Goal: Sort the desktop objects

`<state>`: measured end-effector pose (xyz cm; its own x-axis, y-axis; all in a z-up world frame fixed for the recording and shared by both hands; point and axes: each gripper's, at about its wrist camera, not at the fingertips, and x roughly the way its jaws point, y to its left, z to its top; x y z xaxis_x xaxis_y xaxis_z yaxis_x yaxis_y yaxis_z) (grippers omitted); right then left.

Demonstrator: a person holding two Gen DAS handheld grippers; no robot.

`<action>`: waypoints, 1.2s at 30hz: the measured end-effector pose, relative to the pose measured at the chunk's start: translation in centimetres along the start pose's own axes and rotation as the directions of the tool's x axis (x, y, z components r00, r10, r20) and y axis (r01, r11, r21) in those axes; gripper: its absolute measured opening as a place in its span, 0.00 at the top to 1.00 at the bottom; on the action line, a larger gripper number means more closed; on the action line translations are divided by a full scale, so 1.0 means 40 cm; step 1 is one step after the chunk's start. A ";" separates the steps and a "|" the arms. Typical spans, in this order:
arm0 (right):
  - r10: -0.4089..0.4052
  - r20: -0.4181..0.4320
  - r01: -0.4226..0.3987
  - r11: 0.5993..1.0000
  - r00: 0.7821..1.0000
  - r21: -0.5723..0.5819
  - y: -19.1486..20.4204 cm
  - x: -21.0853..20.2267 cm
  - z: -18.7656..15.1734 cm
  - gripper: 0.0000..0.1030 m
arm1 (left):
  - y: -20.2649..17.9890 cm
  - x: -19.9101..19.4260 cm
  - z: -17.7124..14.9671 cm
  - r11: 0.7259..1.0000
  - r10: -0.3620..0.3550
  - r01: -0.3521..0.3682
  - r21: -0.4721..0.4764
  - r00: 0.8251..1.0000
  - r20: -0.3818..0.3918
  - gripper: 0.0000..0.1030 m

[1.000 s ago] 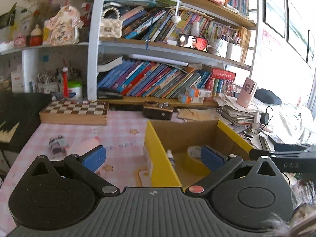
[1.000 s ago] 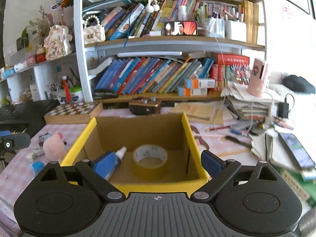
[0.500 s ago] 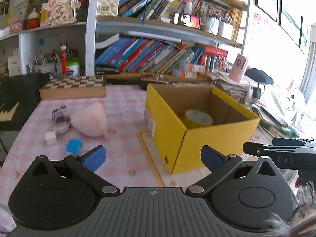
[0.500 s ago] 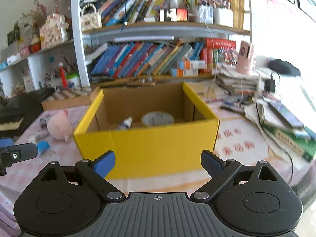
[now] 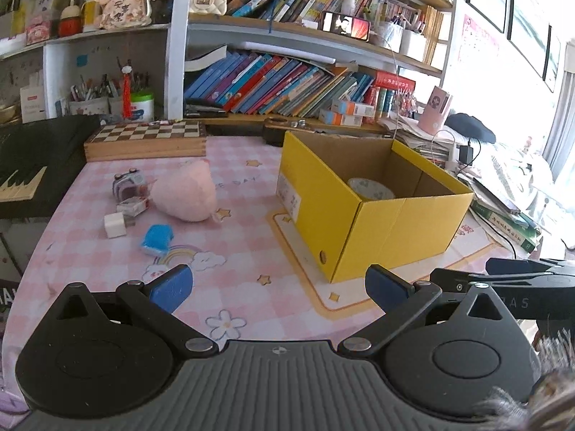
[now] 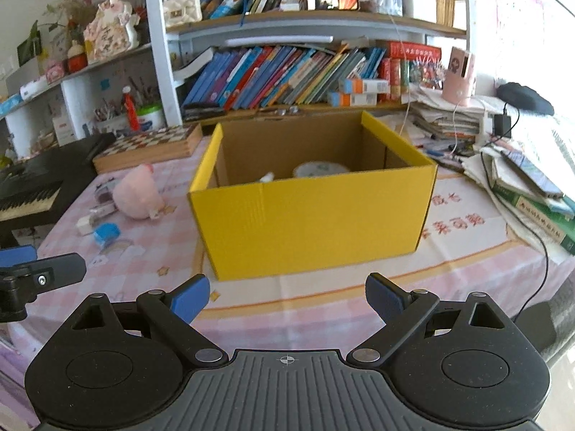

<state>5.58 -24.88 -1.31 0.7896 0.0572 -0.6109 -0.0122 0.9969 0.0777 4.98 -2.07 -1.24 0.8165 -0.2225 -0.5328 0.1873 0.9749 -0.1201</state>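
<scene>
Yellow cardboard box [image 6: 312, 212] sits open on your pink checked tablecloth [image 5: 230, 251]. Inside it you already have a roll of tape [image 6: 320, 170] and what looks like a small glue bottle [image 6: 266, 178]. To the box's left, well apart from it, a pink plush toy [image 5: 185, 194], a blue item [image 5: 157, 240], a white cube [image 5: 115, 225] and some small trinkets [image 5: 129, 188] are not yet sorted. Your left gripper [image 5: 278, 287] and right gripper [image 6: 285, 298] both hover near the table's front edge, jaws wide apart, holding nothing.
</scene>
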 end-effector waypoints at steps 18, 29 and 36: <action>0.090 -0.046 -0.092 0.995 0.995 -0.034 0.130 -0.019 -0.047 0.08 | 0.101 -0.058 -0.034 1.000 0.008 -0.008 -0.005 1.000 -0.029 0.00; 0.149 -0.072 -0.154 0.985 0.986 -0.071 0.208 -0.005 -0.057 0.08 | 0.154 -0.090 -0.046 1.000 0.006 -0.006 -0.007 1.000 -0.027 0.00; 0.166 -0.077 -0.173 0.980 0.983 -0.102 0.257 0.007 -0.054 0.08 | 0.206 -0.088 -0.049 0.998 0.060 -0.061 -0.030 0.997 -0.043 0.00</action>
<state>4.34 -14.52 -2.38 0.7268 0.2258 -0.6487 -0.2112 0.9721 0.1018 2.57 6.73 -2.00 0.8020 -0.1636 -0.5745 0.1206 0.9863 -0.1125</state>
